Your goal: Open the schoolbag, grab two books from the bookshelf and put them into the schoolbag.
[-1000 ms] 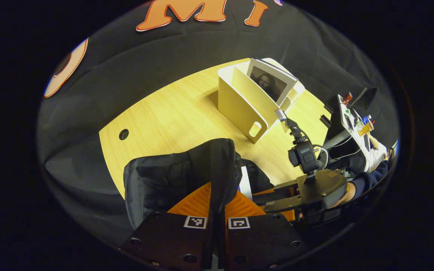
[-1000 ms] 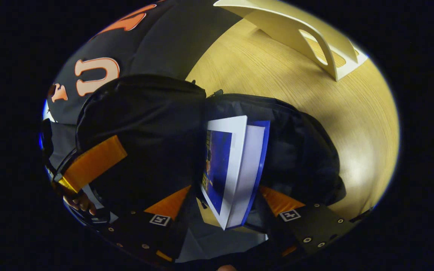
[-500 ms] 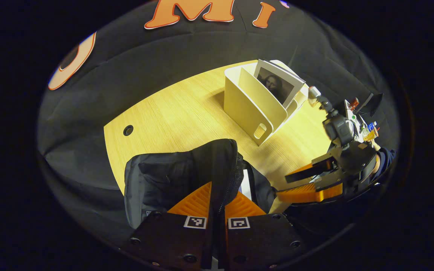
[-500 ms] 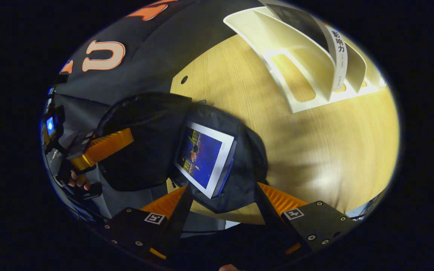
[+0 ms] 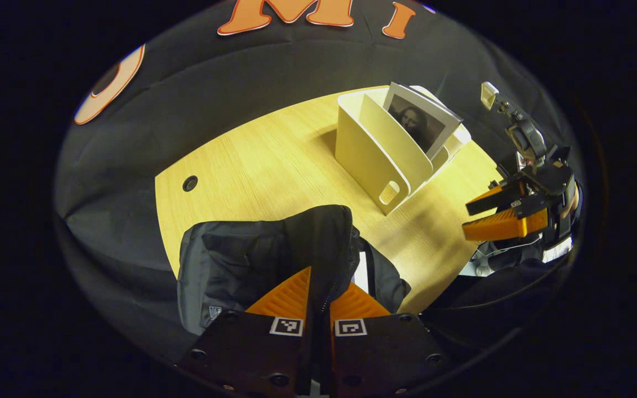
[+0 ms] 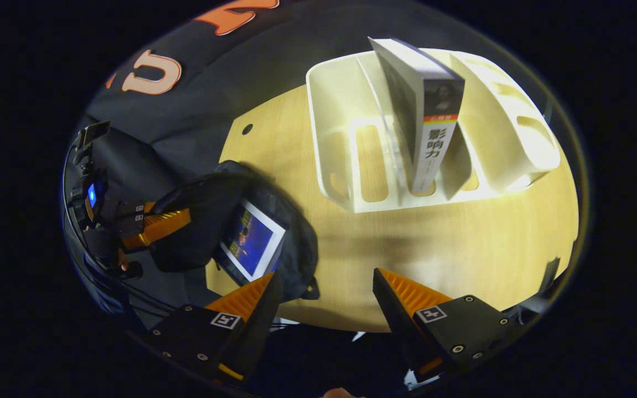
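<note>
The black schoolbag (image 5: 252, 249) (image 6: 208, 210) lies open near the table's front edge. My left gripper (image 5: 318, 290) is shut on its flap, holding the mouth open. A blue-covered book (image 6: 252, 243) sits inside the bag, and its white edge (image 5: 361, 271) peeks out in the left gripper view. One grey book with a portrait cover (image 5: 421, 121) (image 6: 426, 119) leans in the cream bookshelf (image 5: 371, 155) (image 6: 335, 166). My right gripper (image 6: 324, 284) (image 5: 498, 213) is open and empty, raised off the table between bag and bookshelf.
The wooden table (image 5: 263, 166) (image 6: 462, 249) has a round cable hole (image 5: 189, 183) at its far left. The bookshelf's other slots hold nothing. A hand (image 6: 125, 267) holds the left gripper at the left of the right gripper view.
My right gripper let go of the blue book, which now rests in the bag, then pulled back and up toward the bookshelf. My left gripper stayed shut on the bag flap.
</note>
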Motion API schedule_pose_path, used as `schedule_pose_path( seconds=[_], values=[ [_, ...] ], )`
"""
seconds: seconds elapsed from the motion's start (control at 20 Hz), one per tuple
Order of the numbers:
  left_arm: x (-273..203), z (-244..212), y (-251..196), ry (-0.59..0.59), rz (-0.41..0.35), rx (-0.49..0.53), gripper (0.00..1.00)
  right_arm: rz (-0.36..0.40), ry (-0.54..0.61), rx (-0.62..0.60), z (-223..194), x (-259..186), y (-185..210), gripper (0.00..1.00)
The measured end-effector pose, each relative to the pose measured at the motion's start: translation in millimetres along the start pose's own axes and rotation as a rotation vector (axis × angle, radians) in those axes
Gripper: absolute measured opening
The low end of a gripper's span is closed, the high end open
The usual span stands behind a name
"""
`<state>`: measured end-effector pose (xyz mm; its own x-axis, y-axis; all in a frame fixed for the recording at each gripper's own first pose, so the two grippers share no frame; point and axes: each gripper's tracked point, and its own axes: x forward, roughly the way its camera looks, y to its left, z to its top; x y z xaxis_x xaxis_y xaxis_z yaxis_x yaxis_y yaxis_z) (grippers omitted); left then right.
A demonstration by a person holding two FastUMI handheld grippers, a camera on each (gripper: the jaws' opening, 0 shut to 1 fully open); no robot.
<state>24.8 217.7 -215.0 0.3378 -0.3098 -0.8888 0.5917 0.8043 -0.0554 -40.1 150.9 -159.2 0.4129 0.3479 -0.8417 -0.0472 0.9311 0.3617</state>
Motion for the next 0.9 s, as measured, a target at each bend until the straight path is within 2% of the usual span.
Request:
schedule_pose_path(
  seconds=[0.1, 0.3, 0.45, 0.75, 0.9],
  values=[
    [2, 0, -1, 0.003, 0.002, -0.005, 0.07, -0.053, 0.022, -0.025, 9, -8, -20, 0.99],
    [5, 0, 0, 0.009, 0.006, -0.025, 0.07, -0.070, 0.010, -0.034, 43, -25, -37, 0.99],
    [6, 0, 1, 0.014, 0.010, -0.036, 0.07, -0.125, -0.002, -0.077, 70, -34, -54, 0.99],
    [7, 2, 5, 0.025, 0.017, -0.040, 0.07, -0.150, -0.001, -0.119, 116, -38, -59, 0.99],
    [9, 1, 4, 0.028, 0.008, -0.060, 0.07, -0.207, -0.017, -0.153, 139, -30, -67, 0.99]
  ],
)
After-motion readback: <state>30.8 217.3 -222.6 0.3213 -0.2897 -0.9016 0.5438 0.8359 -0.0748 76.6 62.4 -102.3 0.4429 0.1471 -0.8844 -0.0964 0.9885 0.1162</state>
